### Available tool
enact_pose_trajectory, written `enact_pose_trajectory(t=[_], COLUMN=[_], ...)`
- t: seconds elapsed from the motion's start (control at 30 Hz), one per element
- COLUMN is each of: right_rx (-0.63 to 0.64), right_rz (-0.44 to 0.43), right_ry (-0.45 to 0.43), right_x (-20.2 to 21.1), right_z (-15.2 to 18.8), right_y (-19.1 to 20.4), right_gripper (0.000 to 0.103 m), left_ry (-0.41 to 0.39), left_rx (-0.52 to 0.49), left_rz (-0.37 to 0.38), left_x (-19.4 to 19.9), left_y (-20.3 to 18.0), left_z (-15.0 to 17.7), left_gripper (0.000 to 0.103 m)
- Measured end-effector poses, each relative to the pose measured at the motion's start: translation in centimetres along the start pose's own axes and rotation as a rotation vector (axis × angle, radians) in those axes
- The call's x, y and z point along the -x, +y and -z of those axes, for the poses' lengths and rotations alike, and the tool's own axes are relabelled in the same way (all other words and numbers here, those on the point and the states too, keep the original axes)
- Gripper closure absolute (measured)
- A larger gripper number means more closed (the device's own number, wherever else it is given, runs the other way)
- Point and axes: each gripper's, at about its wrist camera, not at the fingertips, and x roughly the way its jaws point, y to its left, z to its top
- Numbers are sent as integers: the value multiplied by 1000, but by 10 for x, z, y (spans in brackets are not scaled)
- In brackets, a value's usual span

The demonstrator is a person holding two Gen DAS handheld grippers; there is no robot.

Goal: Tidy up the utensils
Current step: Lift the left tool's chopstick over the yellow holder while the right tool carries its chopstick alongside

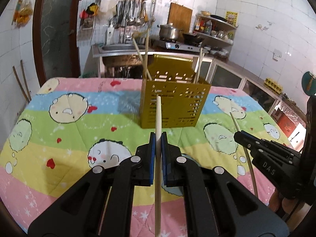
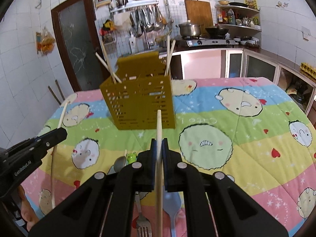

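A: Item one, nearest the lens: the left gripper point(image 1: 158, 136), blue pads clenched on a pale wooden chopstick point(image 1: 158, 118). We log the stick running straight up between the fingers, tip pointing toward the holder.

B: Item two, the same on the other side: the right gripper point(image 2: 159, 143), pads clamped on a second chopstick point(image 2: 159, 126). In the left wrist view we also see it from the side point(image 1: 242, 138), stick slanting through its black tip.

A: Agreed. And the right wrist view shows the left gripper's tip at the left edge, its stick passing through it at a slant.

B: Item three: the yellow utensil holder point(image 1: 173, 102), a perforated box standing upright on the table, ahead of both grippers and apart from them. We count several chopsticks already standing in it, leaning out at the corners.

A: Item four: the tablecloth point(image 1: 59, 122), quilted, striped pink, blue, green and yellow, with round cartoon faces.

B: Item five, seen in the right wrist view only, lying on the cloth under the right gripper: a fork point(image 2: 143, 227), a blue spoon point(image 2: 171, 203), a metal spoon point(image 2: 119, 164), and a small green frog-topped piece point(image 2: 131, 156) we cannot identify further.

A: Background entries: a pot point(image 2: 189, 29) and wok point(image 2: 216, 31) on the stove, and ladles hanging from a wall rack point(image 2: 146, 19).
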Motion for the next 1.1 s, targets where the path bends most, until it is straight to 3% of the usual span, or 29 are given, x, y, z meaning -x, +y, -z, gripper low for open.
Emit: enact_pose_trajectory(t=[0.43,1.1], right_rx=[-23,11], right_rz=[-8,4], right_ry=[-114,-174], right_x=[15,20], right_z=[-6,-20], right_y=[-14,-12], right_gripper=[97,97], left_ry=[-72,-132], left_rx=[-28,-6], left_rz=[-11,7], left_x=[4,7], left_y=[-3,4], left_z=[1,-19], left_gripper=[99,99])
